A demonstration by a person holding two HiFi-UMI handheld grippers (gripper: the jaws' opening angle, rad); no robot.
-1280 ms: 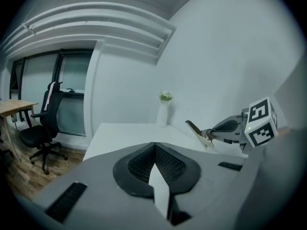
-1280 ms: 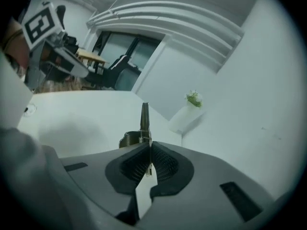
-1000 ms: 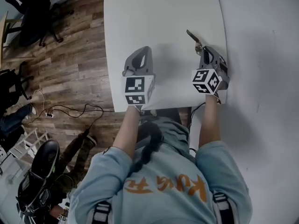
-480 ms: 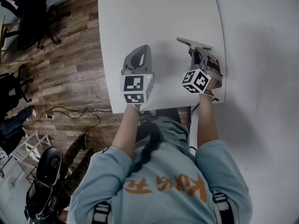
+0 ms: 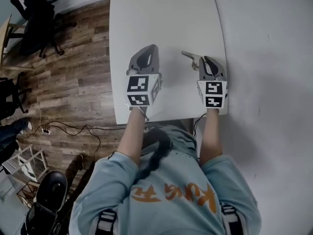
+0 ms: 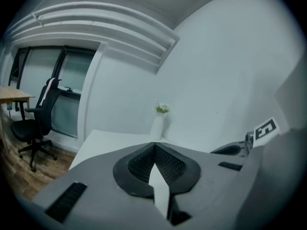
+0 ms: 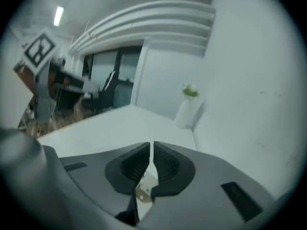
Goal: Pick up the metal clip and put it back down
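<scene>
White tabletop [image 5: 166, 28], head view: metal clip [image 5: 189, 57] juts leftward from the tip of the right claw [image 5: 202, 60], while the left claw [image 5: 152, 48] sits apart to its left. Left gripper view: claw closed tip to tip, nothing in it. Right gripper view: claw parted by a narrow slit, clip showing low in the gap, pads not visibly pressing it.

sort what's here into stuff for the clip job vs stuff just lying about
For the job:
- metal clip
- right hand-held gripper
- white table

Just around:
- left hand-held gripper, shut and empty
- vase with plant
- office chair
</scene>
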